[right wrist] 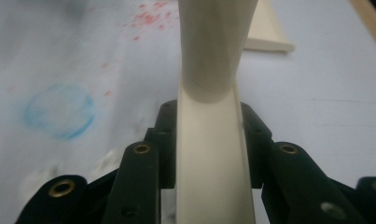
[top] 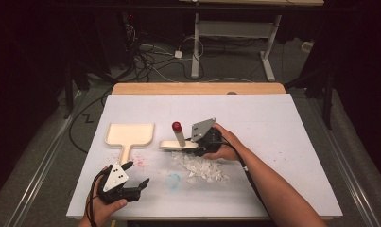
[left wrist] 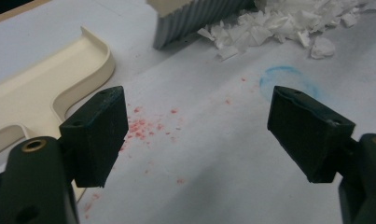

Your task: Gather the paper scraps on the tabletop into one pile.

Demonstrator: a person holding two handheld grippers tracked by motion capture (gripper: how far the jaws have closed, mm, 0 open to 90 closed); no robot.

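Observation:
A cream hand brush (top: 178, 142) with a red-tipped handle (top: 177, 126) stands on the white table, its bristles (left wrist: 195, 18) against a pile of white paper scraps (top: 201, 169). My right gripper (top: 201, 145) is shut on the brush's cream body (right wrist: 209, 154), just right of the handle. A cream dustpan (top: 130, 134) lies flat to the left of the brush, and its rim (left wrist: 83, 60) lies close ahead of my left jaw. My left gripper (top: 137, 173) hovers open near the front left of the table, with nothing between its fingers (left wrist: 99, 133).
A blue chalk ring (top: 173, 180) is drawn in front of the scraps, and red specks (top: 140, 161) dot the sheet beside the dustpan handle. The wooden table edge (top: 197, 88) runs along the back. Cables and a desk frame are on the floor beyond.

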